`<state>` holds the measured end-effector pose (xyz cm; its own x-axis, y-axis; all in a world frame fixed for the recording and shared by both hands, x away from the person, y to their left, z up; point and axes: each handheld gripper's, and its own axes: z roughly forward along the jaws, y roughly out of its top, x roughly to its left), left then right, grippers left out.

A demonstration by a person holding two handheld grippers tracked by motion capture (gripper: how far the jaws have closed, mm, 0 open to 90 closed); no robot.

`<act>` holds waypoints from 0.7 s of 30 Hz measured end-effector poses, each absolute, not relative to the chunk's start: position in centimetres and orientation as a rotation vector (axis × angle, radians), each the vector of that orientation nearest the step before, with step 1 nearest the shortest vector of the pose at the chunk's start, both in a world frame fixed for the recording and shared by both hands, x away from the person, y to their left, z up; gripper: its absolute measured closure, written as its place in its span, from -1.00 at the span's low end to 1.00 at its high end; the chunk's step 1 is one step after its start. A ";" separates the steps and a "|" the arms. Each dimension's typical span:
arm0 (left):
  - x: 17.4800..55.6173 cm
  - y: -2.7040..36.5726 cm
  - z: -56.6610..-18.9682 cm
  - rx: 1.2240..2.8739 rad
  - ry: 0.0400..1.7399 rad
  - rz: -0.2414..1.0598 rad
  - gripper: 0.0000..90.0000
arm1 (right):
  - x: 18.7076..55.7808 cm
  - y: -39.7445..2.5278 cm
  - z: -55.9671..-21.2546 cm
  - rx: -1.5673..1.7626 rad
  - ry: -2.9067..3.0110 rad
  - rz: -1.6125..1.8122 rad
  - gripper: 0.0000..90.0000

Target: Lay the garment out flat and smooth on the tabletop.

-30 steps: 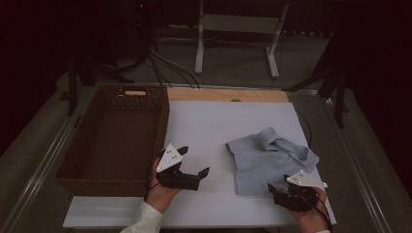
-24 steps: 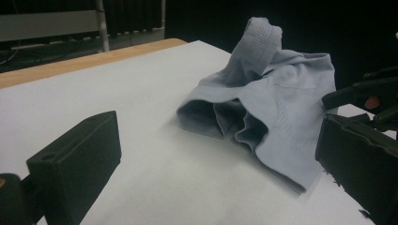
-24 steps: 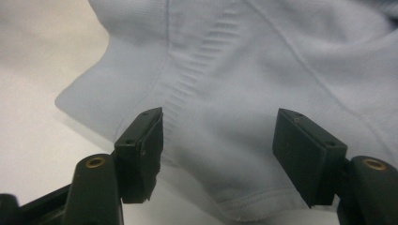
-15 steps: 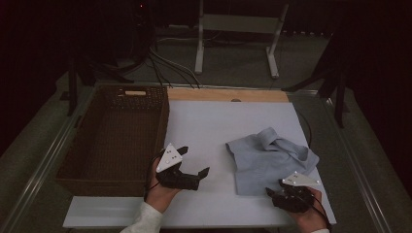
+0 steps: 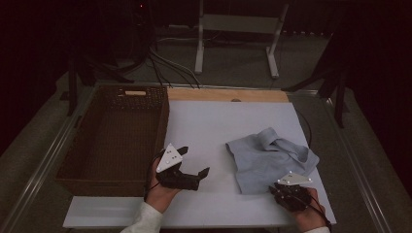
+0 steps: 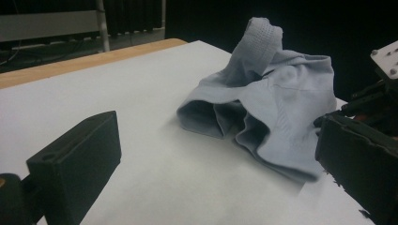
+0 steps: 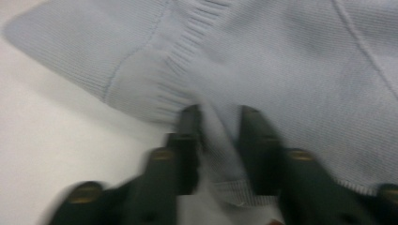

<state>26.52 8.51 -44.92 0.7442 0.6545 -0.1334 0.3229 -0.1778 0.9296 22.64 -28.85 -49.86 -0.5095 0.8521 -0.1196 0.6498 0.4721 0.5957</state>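
A light blue knit garment [image 5: 269,158] lies crumpled on the right half of the white table [image 5: 218,121]. My right gripper [image 5: 284,189] sits at the garment's near edge. In the right gripper view its jaws [image 7: 218,126] pinch a raised fold of the ribbed fabric [image 7: 281,56]. My left gripper [image 5: 194,160] is held just above the table left of the garment, open, with nothing between its jaws. In the left gripper view [image 6: 216,159] it faces the garment [image 6: 281,103] from a short way off.
A brown wicker basket [image 5: 163,121] stands along the table's left side, close to my left hand. A wooden strip [image 5: 228,94] borders the far edge. Beyond it are a metal stand [image 5: 233,29] and cables on the floor.
My right gripper has slid slightly left and toward the near edge, and its jaws have closed on the garment's hem. The left gripper has stayed in place.
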 end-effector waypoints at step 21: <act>26.6 8.5 -45.1 1.781 0.771 0.352 -0.98 | 24.3 -34.2 -48.6 1.524 2.011 0.653 0.50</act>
<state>26.57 8.45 -45.07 0.7435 0.6549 -0.1357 0.3267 -0.1786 0.9281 24.26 -34.19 -48.55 -0.2243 0.9670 -0.1204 0.7117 0.2470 0.6576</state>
